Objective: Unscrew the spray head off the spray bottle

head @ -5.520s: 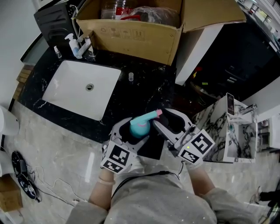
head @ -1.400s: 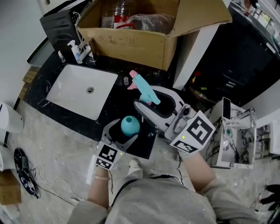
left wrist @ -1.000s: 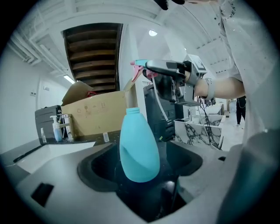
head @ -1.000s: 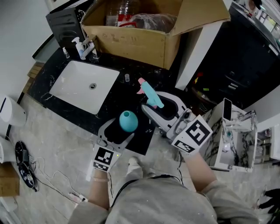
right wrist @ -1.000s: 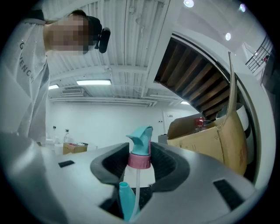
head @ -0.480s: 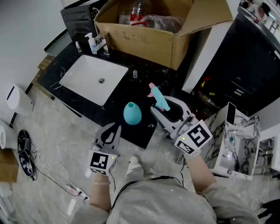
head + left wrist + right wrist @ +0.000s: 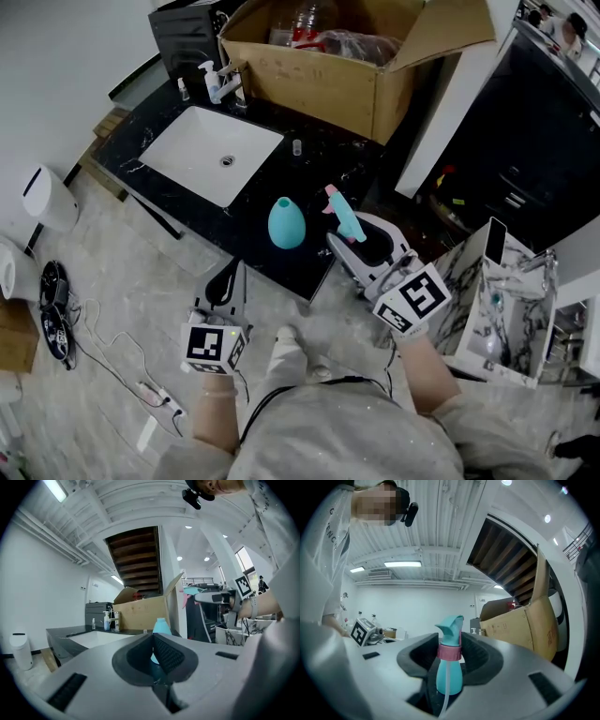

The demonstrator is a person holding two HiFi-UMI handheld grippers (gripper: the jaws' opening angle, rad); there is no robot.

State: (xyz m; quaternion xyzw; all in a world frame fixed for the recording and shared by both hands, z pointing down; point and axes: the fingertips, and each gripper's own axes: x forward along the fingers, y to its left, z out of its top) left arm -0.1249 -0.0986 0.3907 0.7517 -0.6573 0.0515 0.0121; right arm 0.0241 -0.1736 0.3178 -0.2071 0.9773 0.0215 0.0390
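Left gripper [image 7: 234, 272] now past counter [image 7: 242, 234] edge, jaws together; right gripper [image 7: 352, 234] tight on sprayer [image 7: 339, 212]

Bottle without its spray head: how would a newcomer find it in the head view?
Find the black counter with the white sink. Right of the sink, near the front edge, stands a teal egg-shaped bottle. Unlike the teal spray head in the right gripper beside it, nothing holds it.
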